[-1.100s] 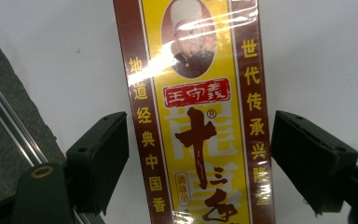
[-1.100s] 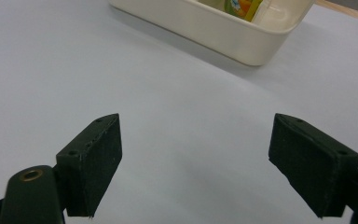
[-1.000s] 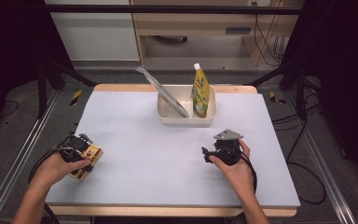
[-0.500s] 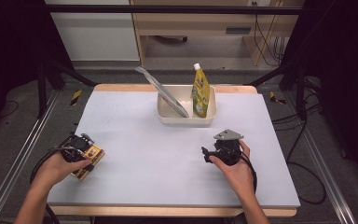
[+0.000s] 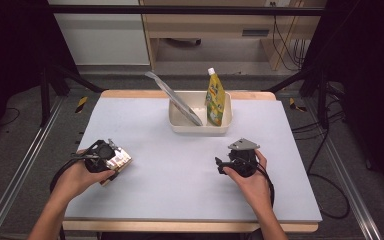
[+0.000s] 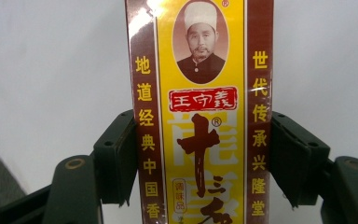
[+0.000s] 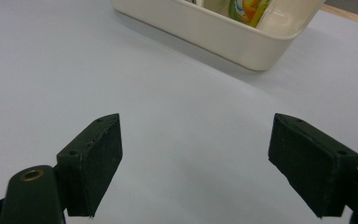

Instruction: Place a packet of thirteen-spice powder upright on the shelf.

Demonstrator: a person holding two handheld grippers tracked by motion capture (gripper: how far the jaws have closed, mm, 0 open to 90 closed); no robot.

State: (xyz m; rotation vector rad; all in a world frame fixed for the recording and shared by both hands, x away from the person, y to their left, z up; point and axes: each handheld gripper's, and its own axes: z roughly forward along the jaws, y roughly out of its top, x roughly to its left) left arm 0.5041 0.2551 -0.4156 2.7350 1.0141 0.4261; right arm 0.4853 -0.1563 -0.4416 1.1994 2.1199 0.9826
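With its jaws clamped on both long edges of the flat yellow-and-brown cardboard seasoning box (image 6: 200,112), the left gripper (image 5: 100,156) was held low at the table's near left. The right gripper (image 5: 236,161) sat idle, jaws spread wide and empty. Looks like the pick-up step; next, a carry to the cream plastic tub (image 5: 200,127) was probably needed.
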